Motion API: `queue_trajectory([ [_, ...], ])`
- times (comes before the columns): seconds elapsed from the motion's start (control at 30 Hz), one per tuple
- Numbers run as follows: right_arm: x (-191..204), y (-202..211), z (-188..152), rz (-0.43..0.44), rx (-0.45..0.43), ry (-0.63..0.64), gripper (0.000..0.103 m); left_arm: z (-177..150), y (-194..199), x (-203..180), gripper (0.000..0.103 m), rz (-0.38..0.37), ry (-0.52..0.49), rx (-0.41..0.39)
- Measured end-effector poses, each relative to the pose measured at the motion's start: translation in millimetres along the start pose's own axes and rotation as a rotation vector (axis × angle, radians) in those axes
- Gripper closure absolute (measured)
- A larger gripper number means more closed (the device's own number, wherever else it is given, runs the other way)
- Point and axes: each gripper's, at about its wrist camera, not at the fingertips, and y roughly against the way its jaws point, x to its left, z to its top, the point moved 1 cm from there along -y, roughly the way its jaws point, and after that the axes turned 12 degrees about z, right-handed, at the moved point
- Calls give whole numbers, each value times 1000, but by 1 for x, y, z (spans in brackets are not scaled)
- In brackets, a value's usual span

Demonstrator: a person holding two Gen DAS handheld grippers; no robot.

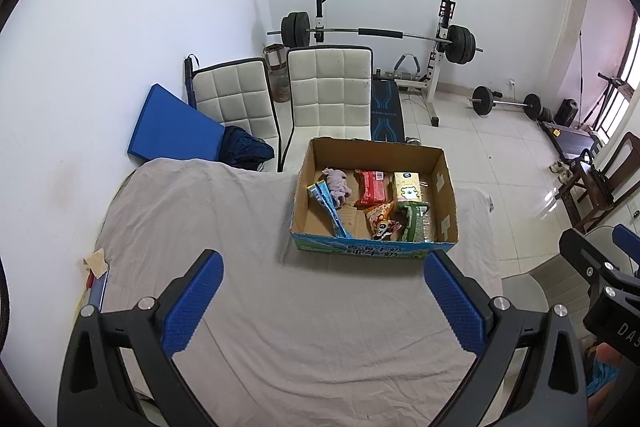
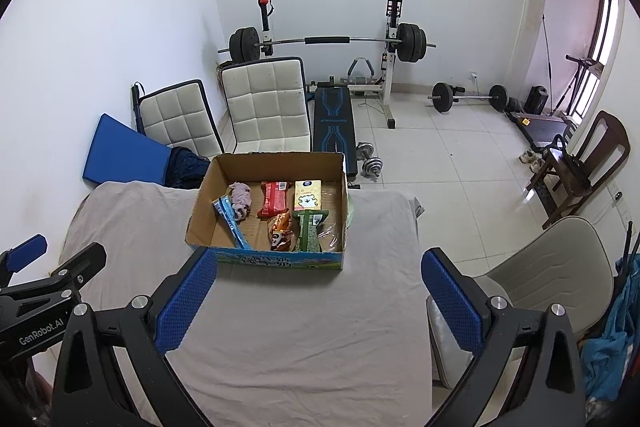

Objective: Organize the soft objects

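Note:
An open cardboard box [image 1: 448,195] [image 2: 200,203] stands at the far edge of a table under a grey cloth [image 1: 248,227] [image 2: 288,327]. In the box lie a lilac soft toy [image 1: 336,183] [image 2: 240,199], a blue packet [image 1: 330,209] [image 2: 232,221], a red packet [image 1: 370,187] [image 2: 274,199], a yellow tissue pack [image 1: 408,187] [image 2: 308,195], an orange snack bag [image 1: 382,221] [image 2: 280,231] and a green packet [image 1: 412,221] [image 2: 308,229]. My left gripper [image 1: 324,275] and right gripper [image 2: 320,279] hover open and empty in front of the box.
Two white padded chairs [image 1: 328,91] [image 2: 264,103] and a blue mat [image 1: 168,123] stand behind the table. A barbell rack [image 1: 376,35] and bench lie beyond. A beige chair [image 2: 552,267] is at the table's right.

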Motion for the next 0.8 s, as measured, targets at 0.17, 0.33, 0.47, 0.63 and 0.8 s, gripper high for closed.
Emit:
queue_trajectory([
  [0.17,-2,2,2,-2,-5,5,0,0,3,1,0,5,-1,-4],
  [0.33,-3,3,3,3,-6,2,0,3,4,1,0,11,-2,-11],
  [0.47,-3,3,3,1,-8,5,0,4,5,1,0,13,1,-14],
  [0.63,-6,4,3,-4,-15,4,0,5,6,1,0,14,0,-14],
  [0.8,-7,5,3,-2,-12,-1,0,5,6,1,0,16,3,-16],
])
